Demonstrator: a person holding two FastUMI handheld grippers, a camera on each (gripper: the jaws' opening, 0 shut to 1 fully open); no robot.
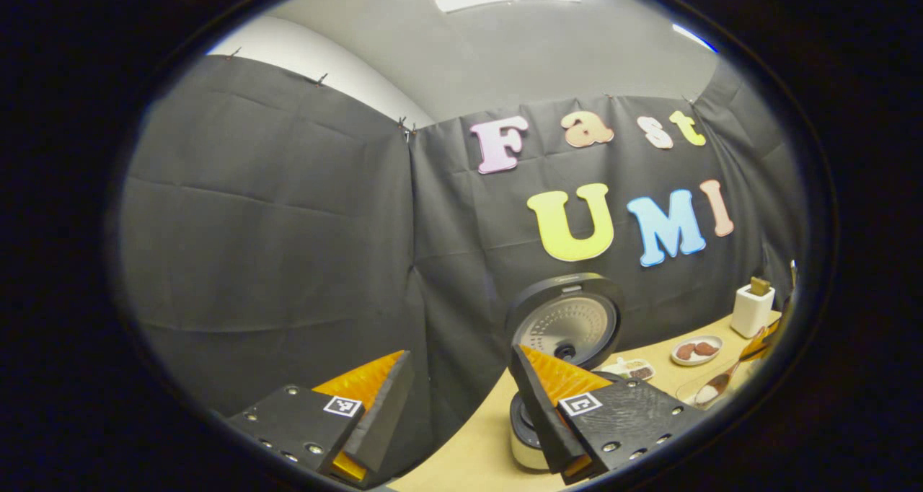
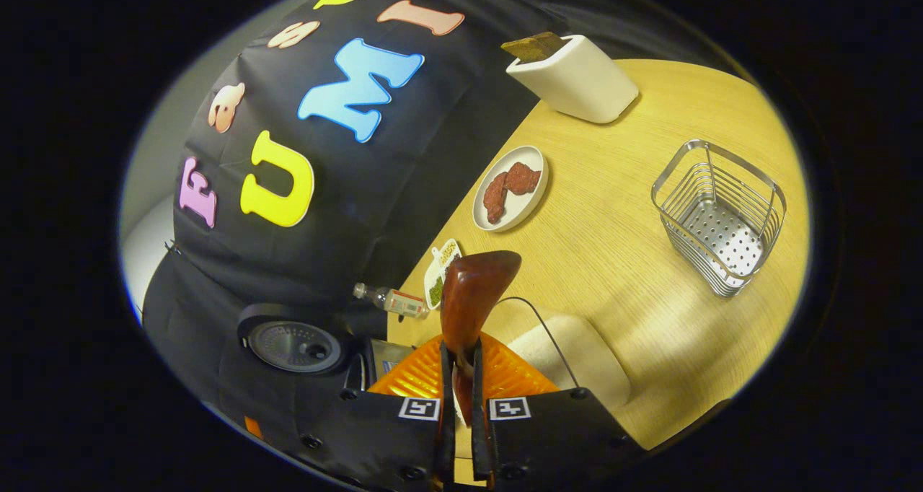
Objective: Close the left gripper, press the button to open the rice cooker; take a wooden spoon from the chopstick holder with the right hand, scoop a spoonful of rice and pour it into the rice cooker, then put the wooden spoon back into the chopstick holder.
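Your right gripper (image 2: 461,384) is clamped on the wooden spoon (image 2: 472,297), above the rice bowl (image 2: 577,355). Your left gripper (image 1: 461,413) stands open before the open rice cooker (image 1: 566,322).

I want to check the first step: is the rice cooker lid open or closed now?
Open. In the left gripper view the rice cooker lid stands raised, its inner plate facing the camera.

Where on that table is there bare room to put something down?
Bare wood lies between the plate and the wire basket, and in front of the white holder. It is crowded near the open rice cooker, with a bottle and the rice dish.
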